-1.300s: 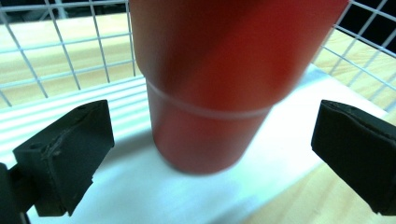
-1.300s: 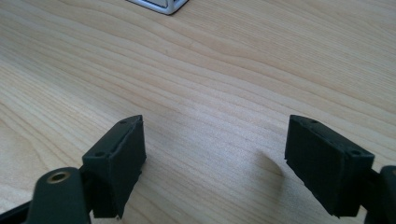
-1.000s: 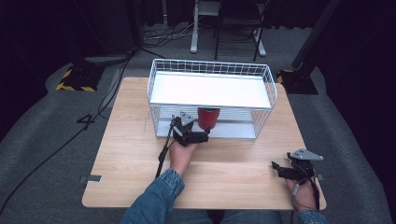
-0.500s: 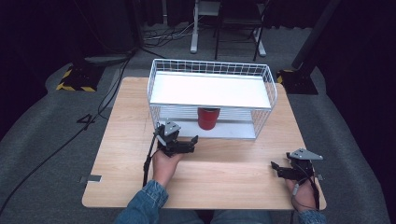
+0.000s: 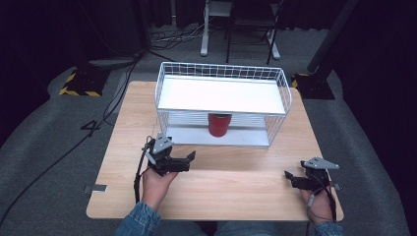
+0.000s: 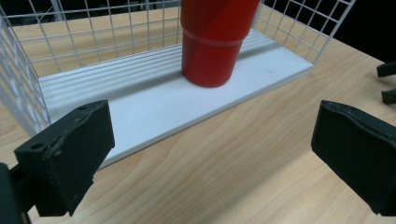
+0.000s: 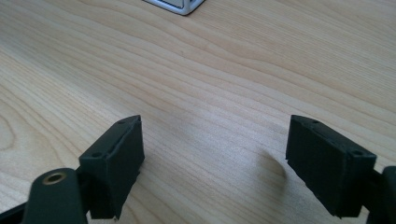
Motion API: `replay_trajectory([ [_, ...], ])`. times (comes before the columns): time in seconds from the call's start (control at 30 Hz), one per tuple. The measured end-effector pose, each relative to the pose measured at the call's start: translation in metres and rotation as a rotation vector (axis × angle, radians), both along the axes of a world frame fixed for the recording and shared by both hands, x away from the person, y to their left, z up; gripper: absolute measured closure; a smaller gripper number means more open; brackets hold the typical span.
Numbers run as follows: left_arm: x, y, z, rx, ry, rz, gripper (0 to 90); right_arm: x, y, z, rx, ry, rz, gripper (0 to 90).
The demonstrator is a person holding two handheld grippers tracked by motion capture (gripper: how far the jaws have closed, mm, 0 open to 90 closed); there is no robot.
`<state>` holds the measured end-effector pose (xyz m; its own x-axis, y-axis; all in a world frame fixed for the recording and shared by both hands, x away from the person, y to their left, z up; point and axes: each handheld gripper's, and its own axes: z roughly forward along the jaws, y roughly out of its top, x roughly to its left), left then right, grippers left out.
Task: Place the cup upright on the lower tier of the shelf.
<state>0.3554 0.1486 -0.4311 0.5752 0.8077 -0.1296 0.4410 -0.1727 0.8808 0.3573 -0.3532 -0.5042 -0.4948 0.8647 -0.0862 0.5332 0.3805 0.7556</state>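
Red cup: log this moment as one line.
red cup: upright, lower shelf of wire rack | left gripper: open, empty | right gripper: open, empty, over table

The table (image 5: pixel 206 196) is seen from above, facing forward. The red cup (image 6: pixel 212 42) in the wire rack (image 6: pixel 28 84) is shared, close up, with the left gripper view. Bare tabletop is seen closely by the right gripper view.

Denim sleeves (image 5: pixel 140 219), black grippers, grey triangular plates (image 5: pixel 320 162)

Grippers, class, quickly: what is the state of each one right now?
Left gripper: open, holding nothing, short of the red cup.
Right gripper: open, holding nothing, over the wooden table.
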Motion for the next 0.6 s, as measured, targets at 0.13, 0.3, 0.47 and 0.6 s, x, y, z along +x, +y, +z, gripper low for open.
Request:
replay_trajectory([
  [0.13,-0.009,0.011,0.005,0.005,-0.005,-0.012,0.0,0.000,0.000,0.000,0.005,0.004,-0.001,19.6],
  [0.3,-0.018,0.028,0.010,0.017,-0.006,-0.015,0.0,0.001,0.000,0.000,0.007,0.005,-0.002,19.6],
  [0.47,-0.028,0.046,0.009,0.027,0.007,-0.004,0.0,0.001,0.000,0.000,0.007,0.005,-0.001,19.6],
  [0.6,-0.033,0.058,0.005,0.022,0.023,0.002,0.0,0.001,0.000,0.000,0.006,0.005,-0.002,19.6],
])
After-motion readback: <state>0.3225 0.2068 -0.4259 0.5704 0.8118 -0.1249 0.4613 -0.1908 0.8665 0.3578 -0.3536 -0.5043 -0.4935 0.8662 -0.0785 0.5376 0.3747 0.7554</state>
